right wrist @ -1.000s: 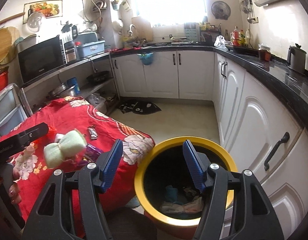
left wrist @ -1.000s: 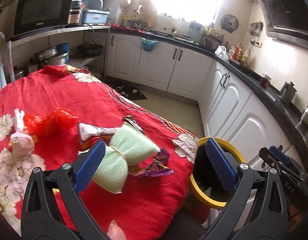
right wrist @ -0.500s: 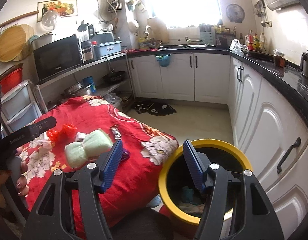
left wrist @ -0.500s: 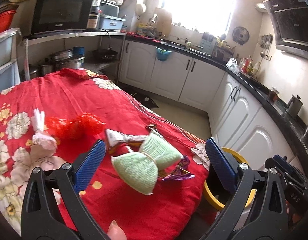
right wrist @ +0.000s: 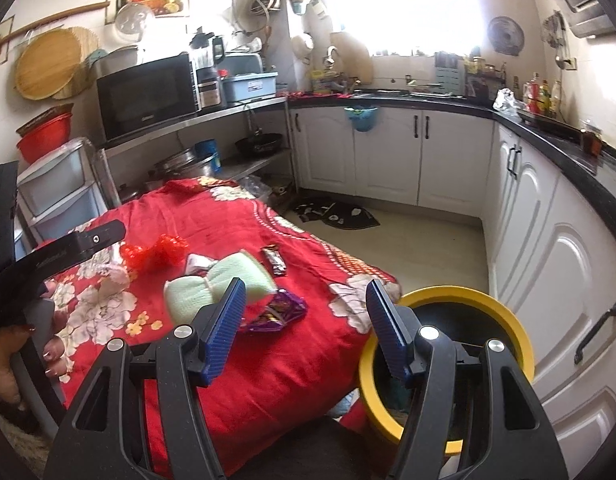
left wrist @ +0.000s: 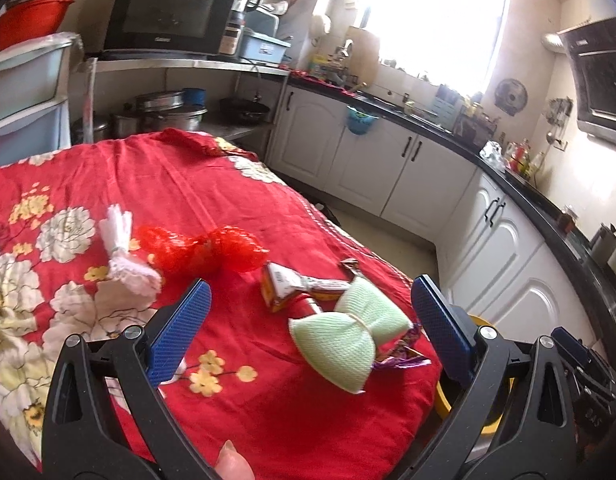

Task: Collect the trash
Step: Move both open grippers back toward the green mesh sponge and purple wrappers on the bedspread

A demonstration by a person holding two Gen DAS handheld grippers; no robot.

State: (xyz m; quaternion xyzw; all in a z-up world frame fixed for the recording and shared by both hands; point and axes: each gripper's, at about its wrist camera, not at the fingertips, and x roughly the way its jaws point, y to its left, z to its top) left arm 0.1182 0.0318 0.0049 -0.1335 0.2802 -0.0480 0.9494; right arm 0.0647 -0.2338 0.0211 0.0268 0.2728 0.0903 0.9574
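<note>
Trash lies on a red flowered cloth (left wrist: 212, 200) over the table: a pale green net bundle (left wrist: 347, 332) (right wrist: 216, 284), a purple wrapper (left wrist: 399, 356) (right wrist: 276, 312), a twisted white-and-orange wrapper (left wrist: 292, 284), a red net (left wrist: 204, 246) (right wrist: 154, 252), a white net (left wrist: 122, 256) and a dark snack packet (right wrist: 276, 261). A yellow-rimmed black bin (right wrist: 459, 300) (left wrist: 483, 408) stands at the table's corner. My left gripper (left wrist: 308, 328) is open above the cloth, short of the green bundle. My right gripper (right wrist: 308, 320) is open and holds nothing, between table corner and bin.
White cupboards (right wrist: 387, 156) under a black counter run along the far and right walls. A steel shelf with a microwave (right wrist: 148, 96) and pots stands behind the table. A dark mat (right wrist: 335, 214) lies on the floor. A hand (right wrist: 12, 356) holds the left gripper.
Both grippers have swung left, away from the bin and toward the table. More of the cloth and its trash is now in both views; the bin sits further right. Both stay open.
</note>
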